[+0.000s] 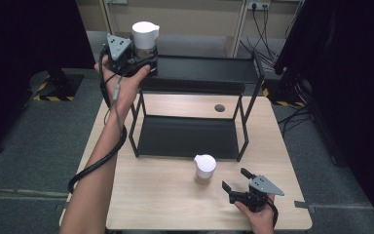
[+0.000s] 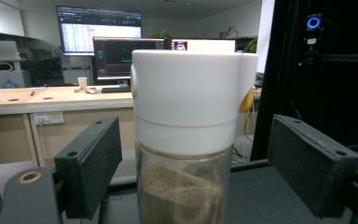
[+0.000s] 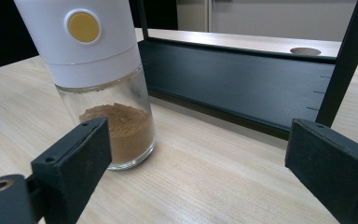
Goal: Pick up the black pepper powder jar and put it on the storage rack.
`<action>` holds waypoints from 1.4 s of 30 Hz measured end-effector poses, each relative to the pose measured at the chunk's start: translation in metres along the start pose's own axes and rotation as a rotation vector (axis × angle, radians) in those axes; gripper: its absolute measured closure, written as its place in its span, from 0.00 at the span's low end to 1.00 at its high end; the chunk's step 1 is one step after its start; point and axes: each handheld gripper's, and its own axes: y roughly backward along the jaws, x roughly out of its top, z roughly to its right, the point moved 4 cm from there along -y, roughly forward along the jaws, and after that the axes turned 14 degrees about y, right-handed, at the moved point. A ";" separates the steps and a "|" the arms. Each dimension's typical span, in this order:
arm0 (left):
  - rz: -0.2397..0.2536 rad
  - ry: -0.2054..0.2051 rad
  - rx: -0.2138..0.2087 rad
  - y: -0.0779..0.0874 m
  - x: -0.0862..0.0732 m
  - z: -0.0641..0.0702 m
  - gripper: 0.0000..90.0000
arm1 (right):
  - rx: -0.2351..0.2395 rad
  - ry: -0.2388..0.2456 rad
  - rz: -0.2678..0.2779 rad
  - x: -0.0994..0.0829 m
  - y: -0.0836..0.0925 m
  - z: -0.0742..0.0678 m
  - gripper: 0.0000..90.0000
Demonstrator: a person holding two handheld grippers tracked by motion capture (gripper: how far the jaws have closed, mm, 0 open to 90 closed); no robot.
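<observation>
Left gripper (image 1: 143, 61): held at the top left corner of the rack, level with the upper shelf. Jaws are seen apart in the left gripper view, one on each side of the jar, with a clear gap to the glass on both sides; nothing is clamped.
Jar on shelf (image 2: 186, 135): a glass jar with a white cap, partly filled with brown powder. It stands upright on the upper shelf (image 1: 209, 68), at its left end, between the left gripper's jaws but untouched by them.
Rack (image 1: 241, 126): a black two-tier metal frame, set on the far half of the table; the lower shelf (image 1: 187, 136) is bare.
Right gripper (image 1: 237, 178): rested low over the table near its front right corner, held by the right hand (image 1: 258, 214). Jaws are seen wide apart in the right gripper view, holding nothing.
Jar on table (image 1: 205, 167): a second jar with a white cap and brown powder, upright on the wood just in front of the rack. It is near the right gripper, ahead of its jaws and apart from them.
Table (image 1: 160, 195): light wood, with a round cable hole (image 1: 219, 107) behind the rack.
</observation>
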 end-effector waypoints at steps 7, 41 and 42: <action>-0.005 -0.016 -0.013 0.010 -0.004 0.000 0.19 | -0.001 0.004 -0.003 0.000 0.000 0.000 0.08; 0.023 -0.043 -0.073 0.055 -0.059 -0.004 0.18 | -0.003 0.006 -0.004 0.001 0.000 -0.001 0.08; 0.020 -0.045 -0.074 0.056 -0.061 -0.004 0.18 | -0.004 0.006 -0.004 0.001 0.000 -0.001 0.08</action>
